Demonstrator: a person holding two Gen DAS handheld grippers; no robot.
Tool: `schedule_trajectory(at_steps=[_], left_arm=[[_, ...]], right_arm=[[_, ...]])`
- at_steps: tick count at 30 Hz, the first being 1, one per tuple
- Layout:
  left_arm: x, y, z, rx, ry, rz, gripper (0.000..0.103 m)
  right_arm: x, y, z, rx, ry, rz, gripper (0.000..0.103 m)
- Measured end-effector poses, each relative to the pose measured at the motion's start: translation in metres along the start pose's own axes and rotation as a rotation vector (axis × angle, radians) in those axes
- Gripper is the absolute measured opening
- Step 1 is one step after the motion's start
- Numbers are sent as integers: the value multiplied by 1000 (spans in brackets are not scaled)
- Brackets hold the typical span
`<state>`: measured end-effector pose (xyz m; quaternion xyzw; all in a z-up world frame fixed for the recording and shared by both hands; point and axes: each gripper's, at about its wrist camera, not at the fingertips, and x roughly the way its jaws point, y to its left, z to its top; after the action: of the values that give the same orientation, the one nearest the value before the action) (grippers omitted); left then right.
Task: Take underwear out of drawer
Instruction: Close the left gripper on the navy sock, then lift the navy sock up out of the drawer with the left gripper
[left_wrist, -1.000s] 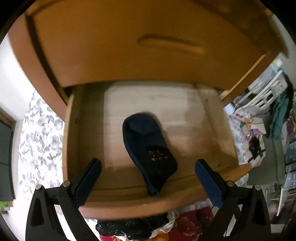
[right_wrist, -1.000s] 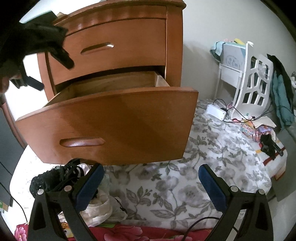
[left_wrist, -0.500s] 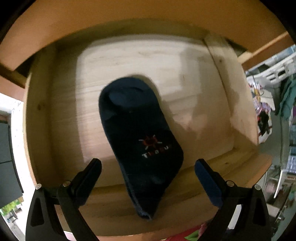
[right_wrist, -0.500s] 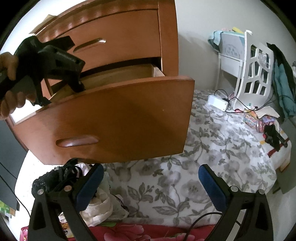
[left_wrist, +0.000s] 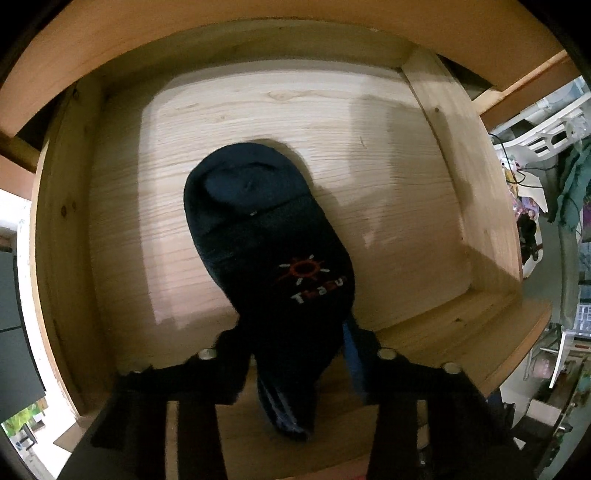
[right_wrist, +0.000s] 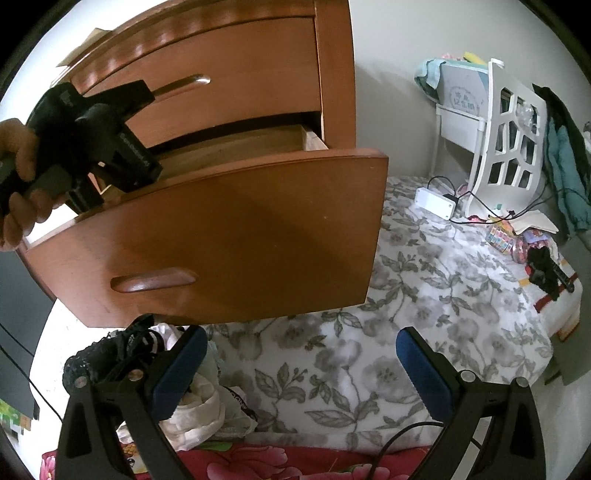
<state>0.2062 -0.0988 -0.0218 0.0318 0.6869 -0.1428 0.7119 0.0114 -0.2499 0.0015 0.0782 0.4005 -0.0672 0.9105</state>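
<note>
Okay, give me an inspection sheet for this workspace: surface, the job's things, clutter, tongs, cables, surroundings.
Surface: pale wood drawer floor, bare apart from one item.
Job's things: dark navy garment with an orange sun logo lies in the open drawer; its near end is bunched between the left tongs.
Clutter: black lace and white garments heaped below the drawer front.
Tongs: left tongs have just been closing and pinch the garment; right tongs open, holding nothing, over the floral bedding.
Cables: black cables run from a white box on the bedding.
Surroundings: white chair, hanging teal clothing, upper drawer closed.
</note>
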Motion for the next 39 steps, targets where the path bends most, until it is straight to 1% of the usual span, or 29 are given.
schedule_trajectory(at_steps=[2, 3, 8, 13, 18, 21, 24, 27, 30, 34, 39], left_arm=[[-3, -1, -5, 1, -20, -5, 30], [-9, 8, -3, 8, -36, -8, 28], [-25, 13, -11, -3, -116, -43, 21], [-55, 25, -23, -14, -234, -98, 20], [-86, 27, -38, 5, -354, -148, 20], [-108, 26, -50, 22, -438, -168, 20], [-133, 26, -69, 38, -540, -183, 20], [-147, 27, -79, 46, -613, -184, 20], [-167, 27, -94, 60, -685, -169, 20], [-184, 30, -112, 69, -758, -150, 20], [-200, 36, -140, 49, -832, -135, 20]], right_arm=[[-1, 1, -1, -2, -3, -2, 103], [-1, 1, -1, -2, -4, -3, 103], [-2, 2, 0, -3, -4, -7, 103], [-4, 4, 0, -10, -9, -15, 103], [-5, 5, -1, -17, -12, -22, 103], [-6, 6, 0, -20, -13, -26, 103], [-8, 7, 0, -24, -18, -31, 103], [-10, 9, 0, -34, -24, -37, 103], [-12, 9, 0, -39, -29, -40, 103], [-14, 11, 0, -48, -36, -47, 103], [-16, 14, 0, -64, -45, -54, 103]])
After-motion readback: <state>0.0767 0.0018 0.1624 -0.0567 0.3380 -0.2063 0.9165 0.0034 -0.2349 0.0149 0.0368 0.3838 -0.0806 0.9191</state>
